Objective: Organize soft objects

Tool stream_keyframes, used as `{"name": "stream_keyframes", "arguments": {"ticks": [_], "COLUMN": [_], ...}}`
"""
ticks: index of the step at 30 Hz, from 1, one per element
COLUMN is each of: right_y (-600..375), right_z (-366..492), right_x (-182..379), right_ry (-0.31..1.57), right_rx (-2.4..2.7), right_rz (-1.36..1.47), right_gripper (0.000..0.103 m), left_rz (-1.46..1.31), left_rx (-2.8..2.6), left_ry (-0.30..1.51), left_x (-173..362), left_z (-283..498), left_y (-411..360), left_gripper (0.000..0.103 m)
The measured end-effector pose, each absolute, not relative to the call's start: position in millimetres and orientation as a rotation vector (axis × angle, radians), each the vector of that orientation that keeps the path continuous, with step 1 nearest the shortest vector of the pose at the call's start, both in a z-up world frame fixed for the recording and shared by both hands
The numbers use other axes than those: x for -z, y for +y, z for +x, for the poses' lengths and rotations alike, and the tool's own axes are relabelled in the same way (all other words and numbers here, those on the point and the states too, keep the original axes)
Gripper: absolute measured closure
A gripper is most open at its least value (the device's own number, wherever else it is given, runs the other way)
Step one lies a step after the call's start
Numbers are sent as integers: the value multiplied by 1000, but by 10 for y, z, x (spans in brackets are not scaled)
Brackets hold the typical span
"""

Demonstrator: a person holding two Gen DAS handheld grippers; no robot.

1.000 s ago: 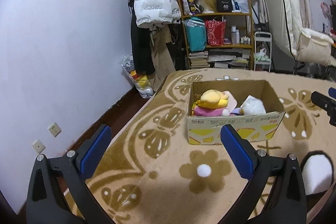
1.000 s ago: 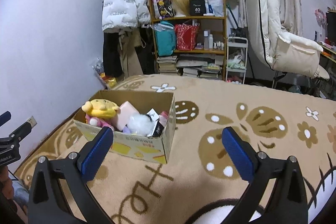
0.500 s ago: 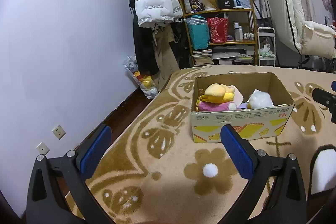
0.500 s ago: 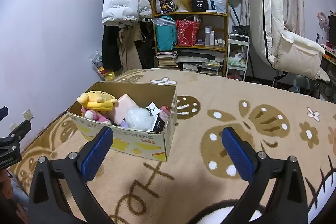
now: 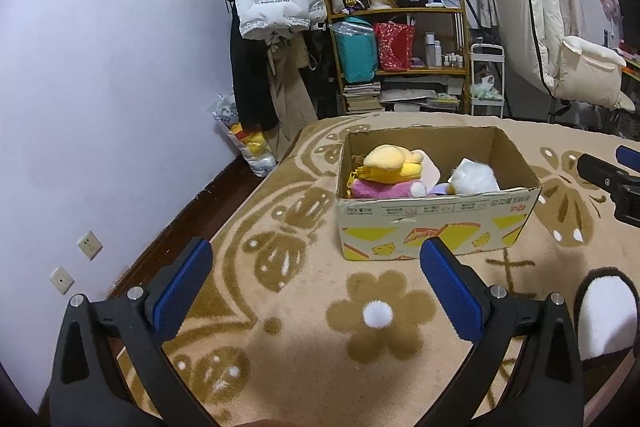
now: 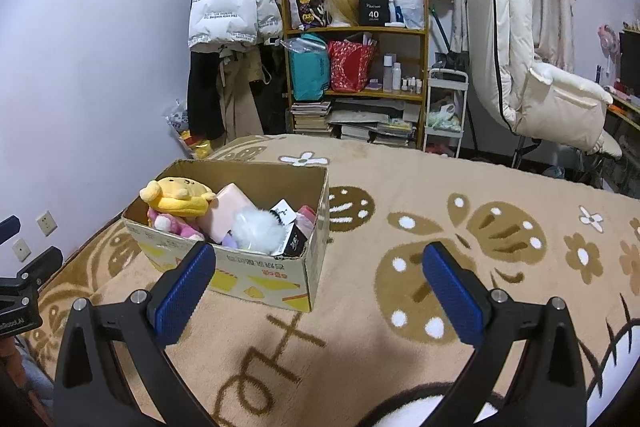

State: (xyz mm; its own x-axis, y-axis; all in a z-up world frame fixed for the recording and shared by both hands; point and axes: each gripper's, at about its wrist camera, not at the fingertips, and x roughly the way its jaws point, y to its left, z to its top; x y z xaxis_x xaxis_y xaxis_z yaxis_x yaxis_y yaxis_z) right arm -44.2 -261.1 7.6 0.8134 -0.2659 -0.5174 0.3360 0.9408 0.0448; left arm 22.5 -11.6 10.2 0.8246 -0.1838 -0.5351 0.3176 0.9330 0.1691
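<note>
1. Left gripper [image 5: 316, 269]: released, empty, above the blanket [image 5: 280, 347] short of the box [image 5: 436, 223].
2. Toys sit in box w/ yellow plush [image 5: 390, 163] on top at left end, white pom [image 5: 474, 179] at right. Likely next: pick one; approach from above, clear the cardboard rim.
3. Right gripper [image 6: 316, 269]: also released, empty; keep apart from left to avoid clash.

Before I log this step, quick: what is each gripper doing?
Left gripper: open, holding nothing.
Right gripper: open, holding nothing.
</note>
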Motion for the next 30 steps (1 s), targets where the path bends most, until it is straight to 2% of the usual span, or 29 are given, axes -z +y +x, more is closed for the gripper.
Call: {"name": "stream_keyframes", "arguments": {"ticks": [30], "right_y": [-2558], "right_z": [-446], "right_x": [-108], "right_ry": [530], "right_rx": [324], "right_rz": [151], "right_gripper": [0], "left_rz": [274], "left_rx": [272], "left_ry": [543], "left_x": [-89], "left_z": [201], "left_y": [-141], "left_gripper": [0]}}
